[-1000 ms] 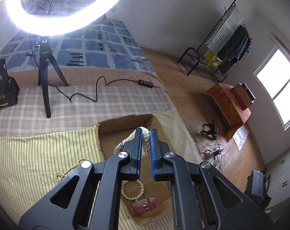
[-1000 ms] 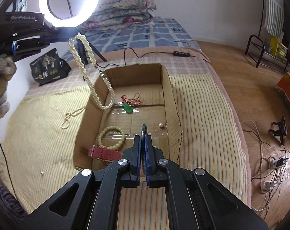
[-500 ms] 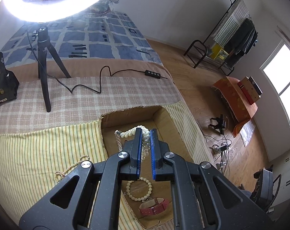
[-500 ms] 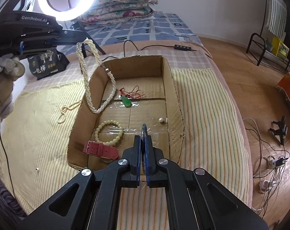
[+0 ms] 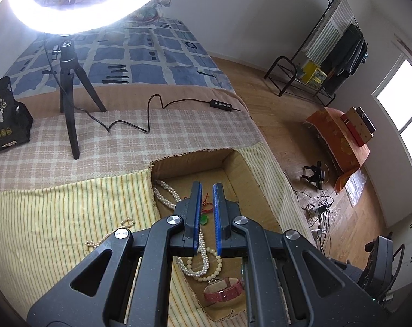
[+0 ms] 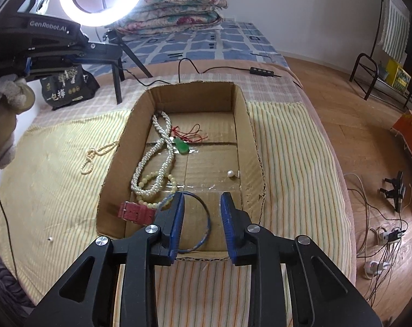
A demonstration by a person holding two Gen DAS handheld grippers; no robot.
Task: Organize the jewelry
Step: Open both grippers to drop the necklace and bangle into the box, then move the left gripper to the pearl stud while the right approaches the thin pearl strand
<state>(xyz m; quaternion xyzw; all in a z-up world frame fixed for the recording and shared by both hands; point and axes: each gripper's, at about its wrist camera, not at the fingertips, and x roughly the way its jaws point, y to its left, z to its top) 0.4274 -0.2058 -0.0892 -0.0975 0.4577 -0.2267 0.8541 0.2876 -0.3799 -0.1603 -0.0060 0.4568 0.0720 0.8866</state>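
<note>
A shallow cardboard box (image 6: 241, 109) lies on the striped cloth. In it lie a long pearl necklace (image 6: 151, 163), a green pendant on red cord (image 6: 182, 146), a pale bead bracelet (image 6: 151, 204), a red watch strap (image 6: 135, 212), a loose pearl (image 6: 230, 173) and a blue bangle (image 6: 206, 226). My right gripper (image 6: 201, 207) is open above the bangle at the box's near end. My left gripper (image 5: 206, 190) is slightly open and empty above the box; the necklace (image 5: 167, 194) lies below it.
A thin pearl chain (image 6: 92, 155) and a tiny bead (image 6: 50, 239) lie on the cloth left of the box. A ring light on a tripod (image 5: 69, 103), its cable (image 5: 151, 109) and a black bag (image 5: 4, 120) stand behind. The bed's edge drops to the floor at right.
My left gripper has let the pearl necklace fall into the box. My right gripper has opened and the blue bangle now lies on the box floor.
</note>
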